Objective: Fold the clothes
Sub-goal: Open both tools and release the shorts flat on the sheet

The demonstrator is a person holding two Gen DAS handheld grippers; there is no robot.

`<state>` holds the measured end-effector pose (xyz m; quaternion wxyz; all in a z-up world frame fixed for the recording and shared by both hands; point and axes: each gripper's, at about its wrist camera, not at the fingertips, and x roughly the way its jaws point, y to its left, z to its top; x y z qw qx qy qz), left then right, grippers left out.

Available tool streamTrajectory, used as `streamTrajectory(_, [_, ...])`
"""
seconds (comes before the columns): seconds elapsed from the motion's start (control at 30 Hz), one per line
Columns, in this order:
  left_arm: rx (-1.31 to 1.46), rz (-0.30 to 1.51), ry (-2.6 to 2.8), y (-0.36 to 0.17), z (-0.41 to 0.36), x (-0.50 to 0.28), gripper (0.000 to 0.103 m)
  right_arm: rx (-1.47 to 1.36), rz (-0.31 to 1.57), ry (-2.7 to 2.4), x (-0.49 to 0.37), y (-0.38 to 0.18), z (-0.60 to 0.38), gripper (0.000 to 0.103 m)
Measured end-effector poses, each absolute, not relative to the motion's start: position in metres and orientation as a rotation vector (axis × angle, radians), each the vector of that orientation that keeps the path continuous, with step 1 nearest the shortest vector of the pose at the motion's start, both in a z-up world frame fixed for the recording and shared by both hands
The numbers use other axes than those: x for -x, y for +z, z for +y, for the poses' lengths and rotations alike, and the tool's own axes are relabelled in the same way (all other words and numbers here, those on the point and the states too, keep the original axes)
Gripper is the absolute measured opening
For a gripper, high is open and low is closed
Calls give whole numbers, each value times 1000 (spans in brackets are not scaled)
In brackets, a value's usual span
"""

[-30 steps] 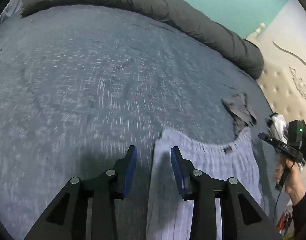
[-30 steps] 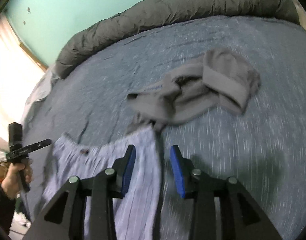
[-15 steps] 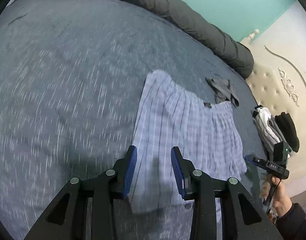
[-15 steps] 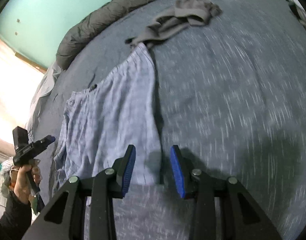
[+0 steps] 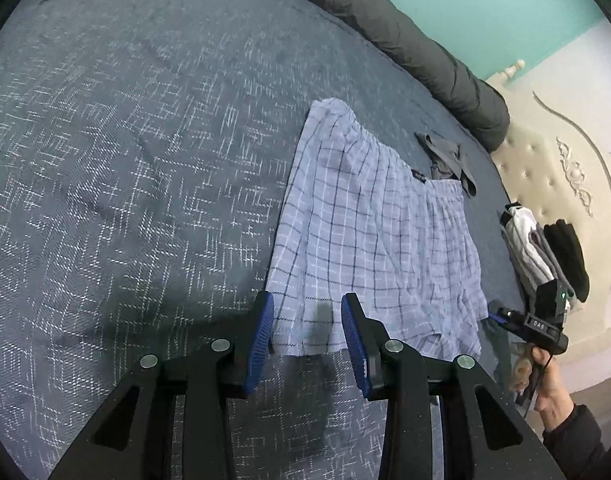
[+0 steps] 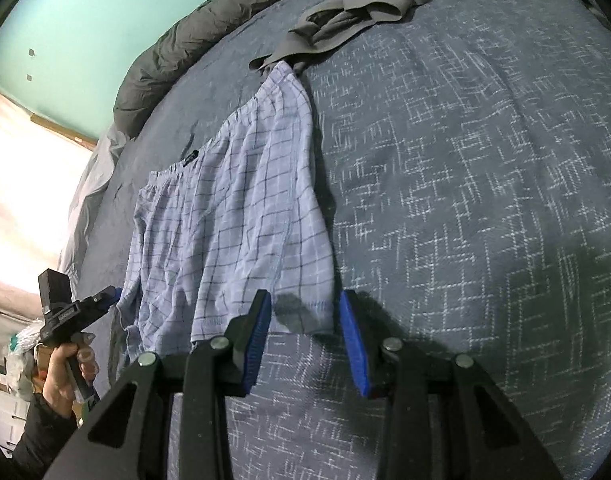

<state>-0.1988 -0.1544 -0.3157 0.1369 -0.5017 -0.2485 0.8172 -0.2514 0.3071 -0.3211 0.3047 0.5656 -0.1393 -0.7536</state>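
Light blue checked shorts (image 5: 369,232) (image 6: 241,216) lie spread flat on the dark blue bedspread (image 5: 125,160), waistband at the far end. My left gripper (image 5: 307,312) stands open over the left corner of the near hem, which lies between its blue pads. Over the hem's right corner, my right gripper (image 6: 305,312) is open too, the cloth lying loose between its pads. Each gripper shows in the other's view, held by a hand (image 5: 545,380) (image 6: 61,368). A crumpled grey garment (image 5: 449,156) (image 6: 345,8) lies just beyond the waistband.
A dark grey rolled duvet (image 5: 385,12) (image 6: 177,52) runs along the far side of the bed below a teal wall. A stack of white, grey and black clothes (image 5: 545,248) sits by the cream tufted headboard (image 5: 557,168). Bare bedspread (image 6: 485,160) spreads to both sides.
Both grippers have drawn back from the waistband end to the near hem of the shorts, staying open. The shorts now lie at full length ahead of them.
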Motion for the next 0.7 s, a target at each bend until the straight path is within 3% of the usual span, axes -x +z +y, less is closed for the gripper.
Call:
streamTrajectory(0.2, [1472, -683, 2372, -320, -151, 202, 34, -1497, -352, -2006, 250, -326, 306, 10])
streamTrajectory(0.27, [1479, -653, 2378, -320, -149, 202, 14, -1492, -325, -2010, 249, -326, 304, 4])
streamTrajectory(0.37, [1481, -635, 2386, -319, -148, 203, 3, -1476, -326, -2015, 249, -323, 304, 3])
streamTrajectory(0.7, [1460, -575, 2426, -295, -160, 204, 2, -1450, -351, -2077, 259, -304, 335, 2])
